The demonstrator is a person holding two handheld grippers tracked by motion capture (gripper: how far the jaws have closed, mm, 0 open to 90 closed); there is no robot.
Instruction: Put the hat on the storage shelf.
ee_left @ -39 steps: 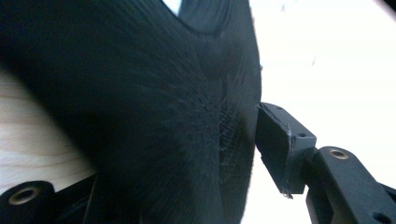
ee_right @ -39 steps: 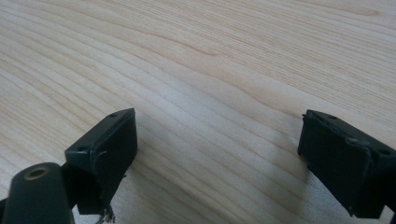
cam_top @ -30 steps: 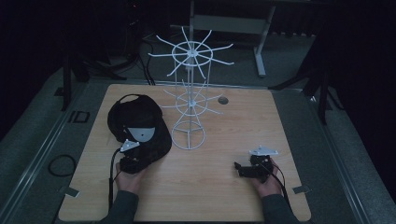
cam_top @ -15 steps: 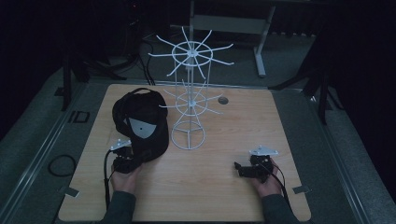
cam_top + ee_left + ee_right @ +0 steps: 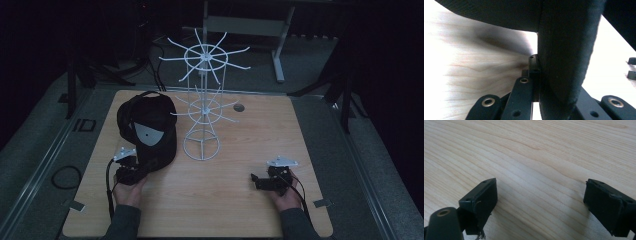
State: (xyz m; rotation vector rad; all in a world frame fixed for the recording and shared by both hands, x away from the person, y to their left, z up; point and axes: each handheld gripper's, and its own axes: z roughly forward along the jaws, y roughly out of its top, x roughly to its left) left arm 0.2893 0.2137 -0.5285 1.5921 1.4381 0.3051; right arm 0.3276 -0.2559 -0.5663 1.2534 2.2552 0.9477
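High view looks down over the pale wooden counter [image 5: 225,200]; both gripper views skim that counter [image 5: 536,157] closely.

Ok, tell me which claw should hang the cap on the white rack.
Left. The left claw is already clamped on the black cap, right beside the white wire rack. The right claw sits open and empty over bare table, farther off.

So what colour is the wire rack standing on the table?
White; the wire rack shows best in the high view.
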